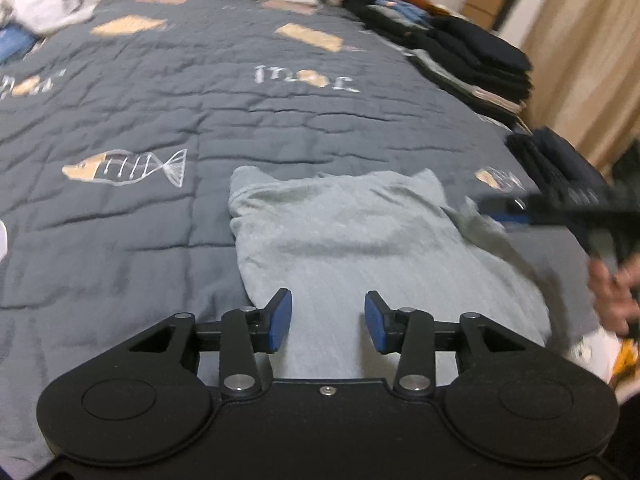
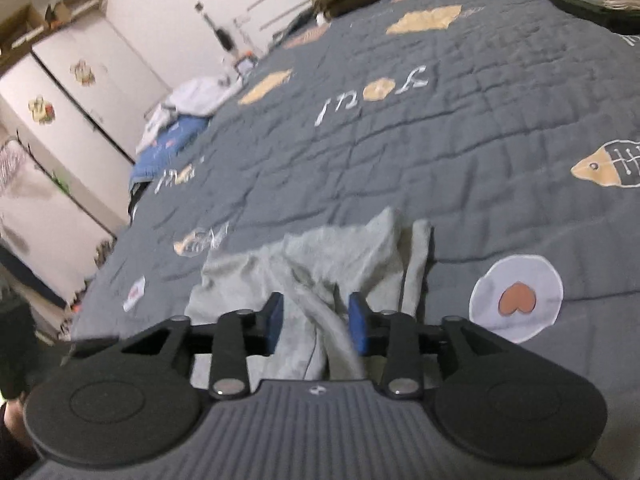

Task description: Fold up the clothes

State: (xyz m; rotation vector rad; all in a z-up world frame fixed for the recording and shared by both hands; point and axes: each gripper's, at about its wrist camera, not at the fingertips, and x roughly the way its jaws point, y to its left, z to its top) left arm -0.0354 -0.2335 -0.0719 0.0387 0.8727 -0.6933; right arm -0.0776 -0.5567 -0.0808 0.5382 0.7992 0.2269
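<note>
We see a bed covered with a dark grey quilt (image 1: 168, 92) that has fish drawings and tan patches on it, and behind it a pale wall with white cupboards (image 2: 60, 92). Along the right edge of the bed, in the left wrist view, stand piles of dark folded clothes (image 1: 472, 56), and at the far left corner lie some white and blue clothes (image 1: 36, 16). The light grey garment (image 1: 360, 232) lies near the front edge of the bed, mostly flat, with a crumpled part on its right side. Our left gripper (image 1: 328, 322) is above the near end of the garment with its blue fingers spread apart and nothing between them. Our right gripper (image 2: 316, 322) is also spread, and a fold of the grey garment (image 2: 320, 272) lies between its fingers; we cannot tell if they touch it. A hand (image 1: 612, 292) holds this tool at the right edge of the left wrist view, blurred.
</note>
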